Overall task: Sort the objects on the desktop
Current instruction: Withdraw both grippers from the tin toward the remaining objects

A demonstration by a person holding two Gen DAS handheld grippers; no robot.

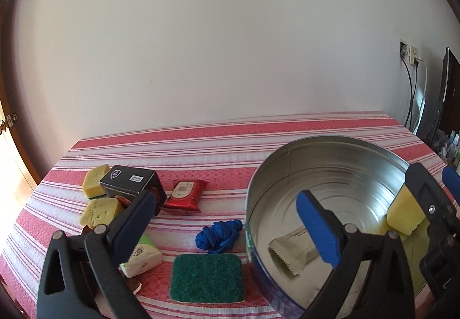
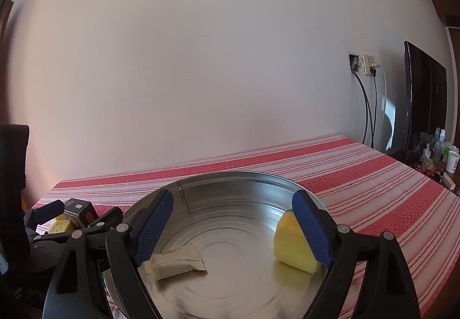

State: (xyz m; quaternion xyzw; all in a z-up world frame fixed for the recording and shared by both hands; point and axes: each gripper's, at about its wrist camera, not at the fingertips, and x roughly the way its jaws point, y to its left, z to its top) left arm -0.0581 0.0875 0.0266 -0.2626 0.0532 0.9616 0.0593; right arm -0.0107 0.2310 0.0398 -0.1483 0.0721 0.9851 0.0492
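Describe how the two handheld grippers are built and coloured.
Both the left gripper and the right gripper have black plastic linkage arms joined by round silver rivets. Their fingers carry blue, finely textured rubber pads. No cables, sleeves or markings show.

Left gripper (image 1: 230, 221), right gripper (image 2: 234, 228): black plastic frames, blue ribbed pads, silver rivets

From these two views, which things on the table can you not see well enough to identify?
- Left wrist view: a dark round-edged thing beside the white-green pack, mostly behind the left tool's finger.
- Left wrist view: print on the black box is too small to read.
- Right wrist view: whether the sponge still touches the right tool's finger, which covers its side.
- Right wrist view: items by the screen, small and cut by the edge.
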